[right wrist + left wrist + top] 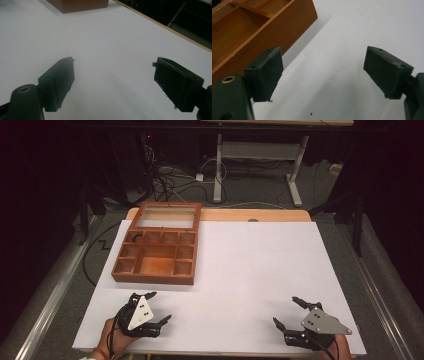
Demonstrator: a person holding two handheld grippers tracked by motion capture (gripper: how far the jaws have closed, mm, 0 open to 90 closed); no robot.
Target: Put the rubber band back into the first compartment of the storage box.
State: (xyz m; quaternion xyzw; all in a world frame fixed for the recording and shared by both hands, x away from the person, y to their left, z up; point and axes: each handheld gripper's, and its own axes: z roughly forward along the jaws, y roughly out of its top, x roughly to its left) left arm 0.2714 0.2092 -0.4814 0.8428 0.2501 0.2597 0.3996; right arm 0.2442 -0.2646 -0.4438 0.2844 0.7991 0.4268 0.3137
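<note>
Wooden box [156,254] sits on white sheet [240,270] covering table, toward 10 o'clock from table centre, lid [167,216] propped open at its far edge. Inside: grid of small compartments w/ one larger bay in the middle; a dark curved item shows in the far-left compartment, too small to identify.

Left gripper [153,310], at approx 7 o'clock near table's front edge, jaws spread wide, nothing between them. Left gripper view has the box's near wall [274,32] close, at 11 o'clock from the jaws, not touching.

Right gripper [287,312], at approx 5 o'clock, also spread wide and holding nothing, well apart from box. Right gripper view shows bare sheet ahead, box corner [80,5] far off at 12 o'clock.

Likely step: reach for the box. To do it well, judging from this layout: bring the left gripper in first since it's nearest, keep jaws spread until they straddle a wall or the lid's edge, approach square-on, and steady the base w/ the right gripper so the light box doesn't slide on the smooth sheet.
</note>
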